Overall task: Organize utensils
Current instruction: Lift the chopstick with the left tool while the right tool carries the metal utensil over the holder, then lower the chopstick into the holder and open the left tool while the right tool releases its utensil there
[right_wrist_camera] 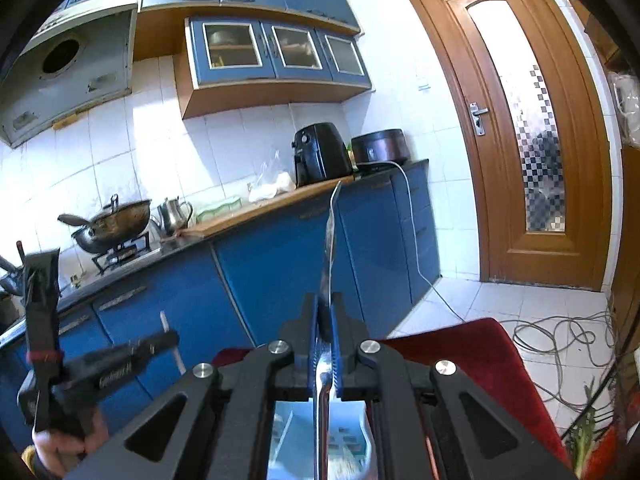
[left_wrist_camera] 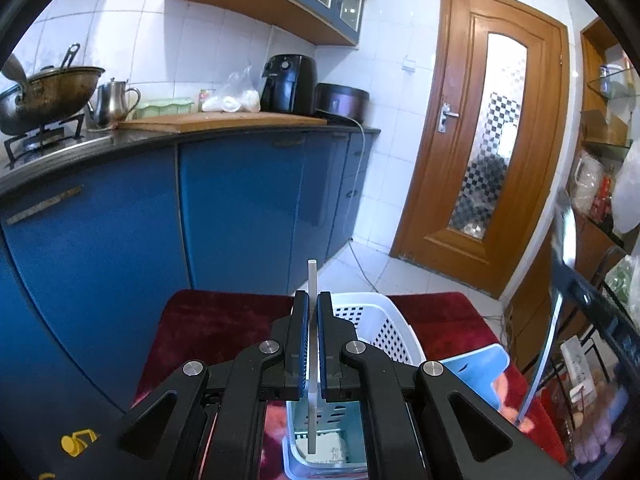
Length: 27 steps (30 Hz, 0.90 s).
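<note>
Left gripper (left_wrist_camera: pixel 313 300) clamping white chopstick (left_wrist_camera: pixel 312 280) above basket (left_wrist_camera: pixel 384 320), open floor ahead.

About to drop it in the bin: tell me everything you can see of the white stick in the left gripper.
The white stick is thin, straight and flat, plastic-looking. It stands near upright, clamped between the shut left gripper pads. Its top rises above the fingers; its lower end hangs over the white perforated basket on the red cloth. Nothing else touches it.

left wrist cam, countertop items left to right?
Wok → kettle → green tray → plastic bags → air fryer → rice cooker.
</note>
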Available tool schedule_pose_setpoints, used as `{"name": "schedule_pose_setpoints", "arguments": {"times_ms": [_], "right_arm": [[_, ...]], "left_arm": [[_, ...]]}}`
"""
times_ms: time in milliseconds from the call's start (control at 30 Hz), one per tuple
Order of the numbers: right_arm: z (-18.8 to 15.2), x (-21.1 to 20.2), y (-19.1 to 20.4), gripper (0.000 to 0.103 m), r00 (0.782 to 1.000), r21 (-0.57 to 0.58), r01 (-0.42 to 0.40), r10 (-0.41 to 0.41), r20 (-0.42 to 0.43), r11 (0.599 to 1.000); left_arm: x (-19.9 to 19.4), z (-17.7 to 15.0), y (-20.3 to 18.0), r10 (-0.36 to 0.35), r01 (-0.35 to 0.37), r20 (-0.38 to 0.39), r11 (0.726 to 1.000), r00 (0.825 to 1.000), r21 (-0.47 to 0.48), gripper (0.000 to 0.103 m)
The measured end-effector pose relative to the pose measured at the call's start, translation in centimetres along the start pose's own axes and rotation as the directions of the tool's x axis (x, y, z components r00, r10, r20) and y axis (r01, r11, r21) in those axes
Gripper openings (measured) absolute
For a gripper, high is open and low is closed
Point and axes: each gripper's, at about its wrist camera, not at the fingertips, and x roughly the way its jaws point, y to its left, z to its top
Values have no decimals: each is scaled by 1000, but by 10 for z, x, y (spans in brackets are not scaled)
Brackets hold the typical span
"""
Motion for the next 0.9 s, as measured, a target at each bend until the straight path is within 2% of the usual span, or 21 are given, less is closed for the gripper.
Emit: {"name": "schedule_pose_setpoints", "arguments": {"times_ms": [133, 300, 500, 767, 900], "right_arm": [[-5, 17, 7, 8, 998, -47, 44, -41, 56, 998], [-21, 26, 15, 8, 996, -114, 59, -51, 74, 992], [-42, 29, 20, 8, 998, -173, 62, -56, 41, 983], [-50, 24, 14, 9, 999, -150, 27, -31, -26, 988], [-50, 21, 13, 20, 999, -141, 17, -23, -46, 990]], "left_arm": [[8, -4, 2, -7, 7, -12, 1000, 1000, 2, 4], [14, -11, 4, -18, 18, -29, 1000, 999, -3, 4], [16, -18, 2, -14, 14, -31, 1000, 999, 9, 4], [17, -22, -3, -10, 10, -42, 1000, 999, 21, 4], [16, -24, -2, -17, 17, -65, 1000, 998, 7, 7]]}}
